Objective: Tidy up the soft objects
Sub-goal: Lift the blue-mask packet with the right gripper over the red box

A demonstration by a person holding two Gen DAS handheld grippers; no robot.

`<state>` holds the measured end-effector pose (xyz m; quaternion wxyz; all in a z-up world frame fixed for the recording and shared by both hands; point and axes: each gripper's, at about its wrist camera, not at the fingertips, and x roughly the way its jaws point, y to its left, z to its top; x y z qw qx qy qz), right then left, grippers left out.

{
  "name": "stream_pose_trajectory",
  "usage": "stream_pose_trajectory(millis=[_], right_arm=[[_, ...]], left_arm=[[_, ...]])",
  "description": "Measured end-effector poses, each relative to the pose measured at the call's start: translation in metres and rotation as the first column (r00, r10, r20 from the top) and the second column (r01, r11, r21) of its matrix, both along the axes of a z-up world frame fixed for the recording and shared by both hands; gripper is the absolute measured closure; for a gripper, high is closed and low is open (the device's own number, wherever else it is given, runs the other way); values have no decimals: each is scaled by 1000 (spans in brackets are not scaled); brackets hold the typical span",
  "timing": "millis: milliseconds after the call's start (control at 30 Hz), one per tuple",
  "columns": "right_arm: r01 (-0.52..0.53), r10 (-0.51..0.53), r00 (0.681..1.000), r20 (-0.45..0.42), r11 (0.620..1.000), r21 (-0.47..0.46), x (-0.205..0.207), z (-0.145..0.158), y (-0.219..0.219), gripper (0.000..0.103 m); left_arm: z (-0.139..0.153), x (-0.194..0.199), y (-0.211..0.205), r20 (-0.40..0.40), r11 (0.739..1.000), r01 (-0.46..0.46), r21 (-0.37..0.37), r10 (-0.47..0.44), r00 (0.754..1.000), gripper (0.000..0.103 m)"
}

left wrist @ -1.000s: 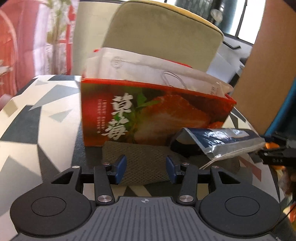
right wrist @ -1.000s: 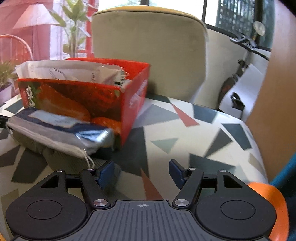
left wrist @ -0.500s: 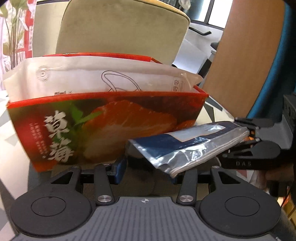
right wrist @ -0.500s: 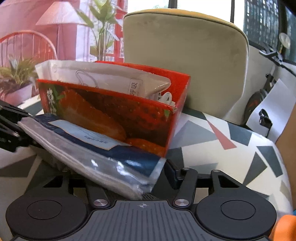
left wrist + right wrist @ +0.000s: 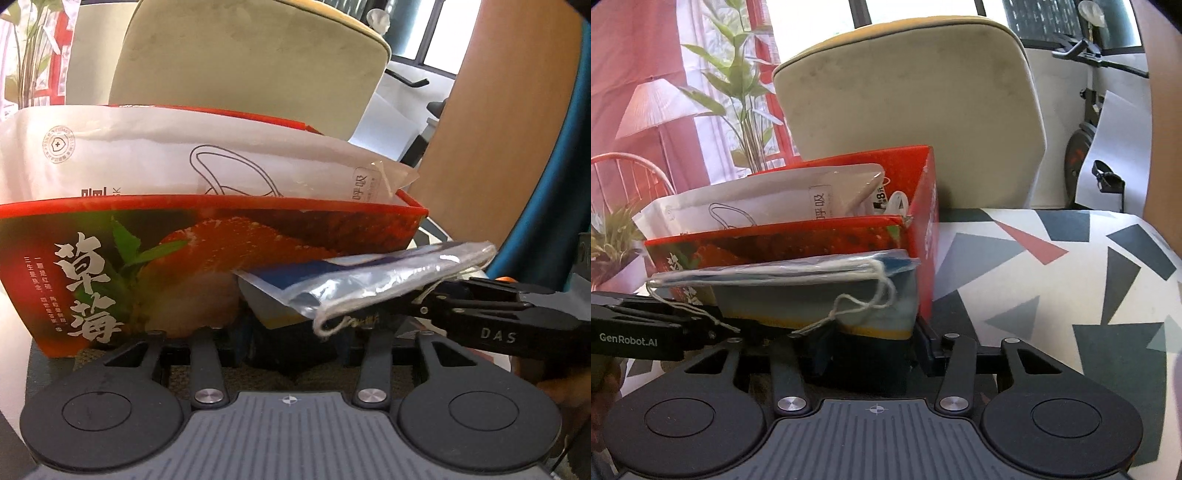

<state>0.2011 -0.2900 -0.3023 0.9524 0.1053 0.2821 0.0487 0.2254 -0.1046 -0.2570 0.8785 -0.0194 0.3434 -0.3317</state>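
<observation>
A red strawberry-print box stands on the patterned table, with a white mask packet upright inside. A blue and silver packet with a loose white string lies in front of the box, across both grippers. My left gripper is open under its left end. My right gripper is open under its right end. Each gripper also shows from the side in the other's view. The fingertips are hidden below the packet.
A beige chair back stands behind the table. The patterned tabletop extends right of the box. A grey mesh cloth lies under the left gripper. A plant and a lamp are far left.
The blue and silver packet has risen off the grey cloth to lie level across both grippers. Both grippers have moved in close under it and nearer the box.
</observation>
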Motion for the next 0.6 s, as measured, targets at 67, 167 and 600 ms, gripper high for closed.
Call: stream_pose_trajectory(millis=[67, 167, 600], right_arm=[[-1, 1, 1000, -3, 1000, -4, -3, 2, 6, 77], [13, -13, 1000, 10, 1000, 17, -11, 6, 10, 80], [30, -34, 994, 108, 999, 40, -57, 35, 55, 80]], left_arm=[[2, 1, 2, -8, 1000, -6, -8, 6, 1000, 68], [5, -4, 9, -16, 999, -22, -31, 22, 1000, 69], [33, -48, 57, 42, 987, -125, -105, 130, 991, 68]])
